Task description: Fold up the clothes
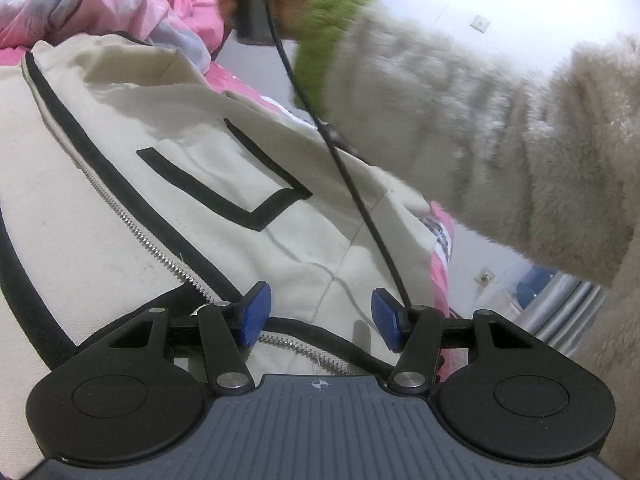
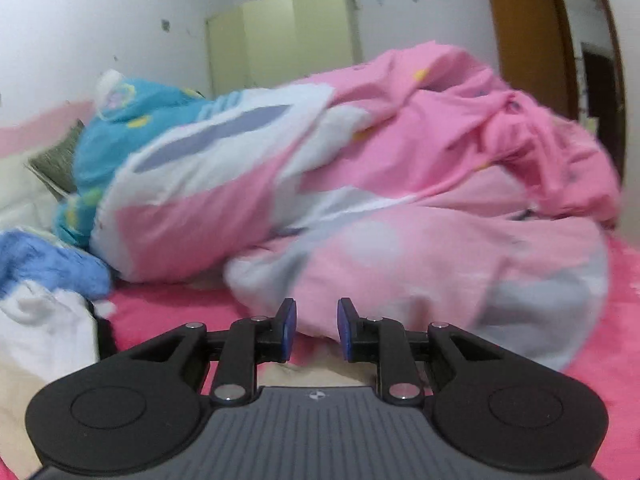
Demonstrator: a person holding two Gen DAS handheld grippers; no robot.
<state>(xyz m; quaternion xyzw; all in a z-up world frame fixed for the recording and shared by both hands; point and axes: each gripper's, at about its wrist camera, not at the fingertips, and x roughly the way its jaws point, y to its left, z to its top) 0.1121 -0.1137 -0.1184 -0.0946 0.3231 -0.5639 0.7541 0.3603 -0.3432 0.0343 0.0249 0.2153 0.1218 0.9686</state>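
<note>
A cream jacket (image 1: 168, 184) with black trim, a metal zipper (image 1: 132, 232) and a black-outlined pocket lies spread on the bed in the left wrist view. My left gripper (image 1: 320, 316) hovers just above its lower part, jaws wide open and empty. My right gripper (image 2: 317, 330) is open with a narrow gap and empty, low over the pink bed sheet (image 2: 168, 312), facing the heaped quilt; a strip of cream cloth (image 2: 312, 376) shows just under it. The person's hand on the right gripper's handle (image 1: 252, 12) shows at the top of the left wrist view.
A pink and white quilt (image 2: 380, 184) is heaped across the bed. A blue patterned cover (image 2: 132, 120), a blue fuzzy cloth (image 2: 48, 260) and white clothes (image 2: 44, 328) lie at the left. A furry sleeve (image 1: 500, 152) and black cable (image 1: 360, 200) cross over the jacket. A wardrobe (image 2: 288, 36) stands behind.
</note>
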